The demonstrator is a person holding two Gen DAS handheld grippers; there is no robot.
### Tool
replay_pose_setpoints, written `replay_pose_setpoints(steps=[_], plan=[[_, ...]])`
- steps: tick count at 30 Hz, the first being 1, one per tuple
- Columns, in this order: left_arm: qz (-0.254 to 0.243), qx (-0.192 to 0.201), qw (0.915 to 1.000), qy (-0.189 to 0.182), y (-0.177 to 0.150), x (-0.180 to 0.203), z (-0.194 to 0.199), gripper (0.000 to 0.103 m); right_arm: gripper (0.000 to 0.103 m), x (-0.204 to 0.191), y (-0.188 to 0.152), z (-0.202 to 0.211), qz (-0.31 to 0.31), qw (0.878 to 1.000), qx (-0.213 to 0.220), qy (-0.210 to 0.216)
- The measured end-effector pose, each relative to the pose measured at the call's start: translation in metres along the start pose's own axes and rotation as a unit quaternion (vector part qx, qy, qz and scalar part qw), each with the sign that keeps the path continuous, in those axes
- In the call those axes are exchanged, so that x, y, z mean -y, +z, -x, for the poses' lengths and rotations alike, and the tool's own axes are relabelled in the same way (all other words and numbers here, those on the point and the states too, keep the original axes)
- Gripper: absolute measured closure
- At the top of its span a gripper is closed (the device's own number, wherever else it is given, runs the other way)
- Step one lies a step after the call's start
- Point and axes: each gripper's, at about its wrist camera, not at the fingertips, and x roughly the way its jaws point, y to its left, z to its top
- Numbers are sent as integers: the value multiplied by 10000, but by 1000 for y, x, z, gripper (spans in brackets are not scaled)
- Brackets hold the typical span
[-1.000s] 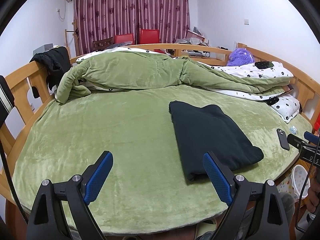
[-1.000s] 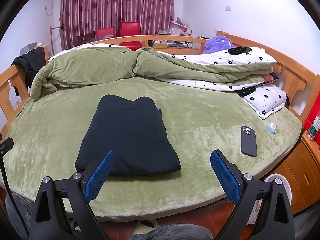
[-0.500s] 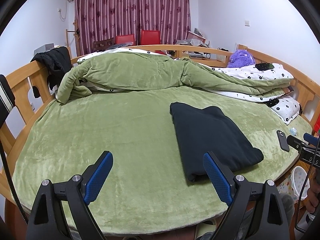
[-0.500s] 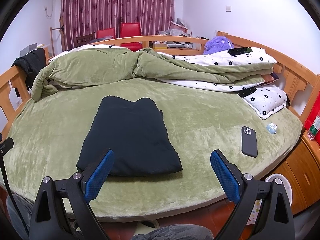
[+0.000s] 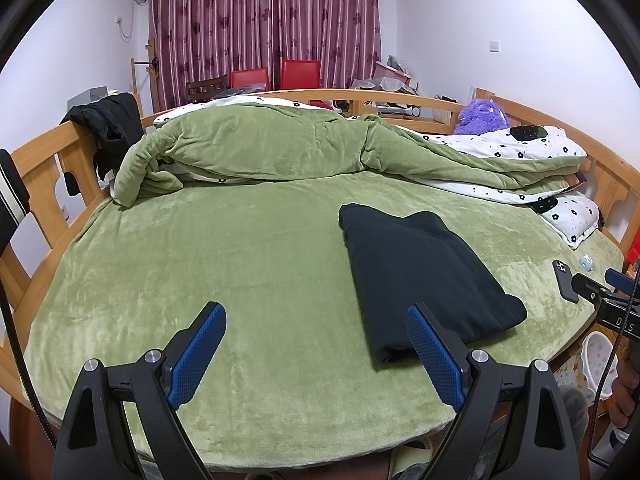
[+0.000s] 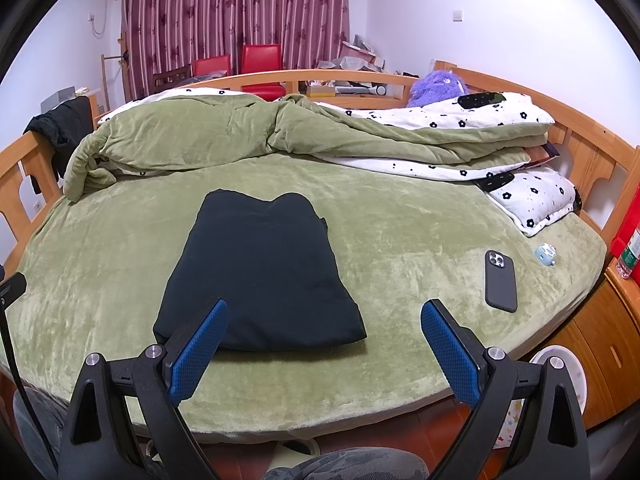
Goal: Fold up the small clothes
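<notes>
A black garment (image 5: 420, 276) (image 6: 260, 268) lies folded into a neat rectangle on the green bed cover (image 5: 224, 260) (image 6: 408, 248). My left gripper (image 5: 316, 316) hangs open over the bed's near edge, the garment just beyond its right finger. My right gripper (image 6: 324, 314) is open too, with its left blue pad in front of the garment's near edge and nothing between the jaws. Part of the right gripper shows at the right edge of the left wrist view.
A dark phone (image 6: 500, 280) and a small blue case (image 6: 545, 254) lie on the cover to the right. A rumpled green duvet (image 5: 280, 148), flowered pillows (image 6: 536, 196) and a purple plush (image 6: 438, 88) fill the back. Wooden rails (image 5: 44, 184) ring the bed.
</notes>
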Motion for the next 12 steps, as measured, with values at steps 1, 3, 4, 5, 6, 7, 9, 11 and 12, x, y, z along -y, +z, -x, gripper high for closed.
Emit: replay_pose_setpoints(steps=[1,3,4,5,6,7,9,11,12], plan=[[-2,2,10000,1,0,0,0,11,7,-1,0,0,-1,10000,-3,3],[-3,3,10000,8,0,0,0,11,7,-1,0,0,1,10000,-4,9],[-1,3,10000,3,0,0,0,11,7,-1,-1,-1,3,10000,-6,17],[-1,-1,10000,2,0,0,0,11,7,-3,-1,0,8,10000,-4,26],[-8,-10,10000,-2,0,0,0,11,7,-3,-2,0,13,10000,-1,31],[-8,-9,10000,1,0,1,0,11,7,-2,-3,-1,15,10000,-1,36],[1,0,10000,0,0,1,0,11,7,-3,-4,-1,12,10000,-1,34],[-1,2,10000,4,0,2,0,11,7,-4,-4,-1,12,10000,0,46],[2,3,10000,5,0,2,0,11,7,-4,-4,-1,13,10000,0,47]])
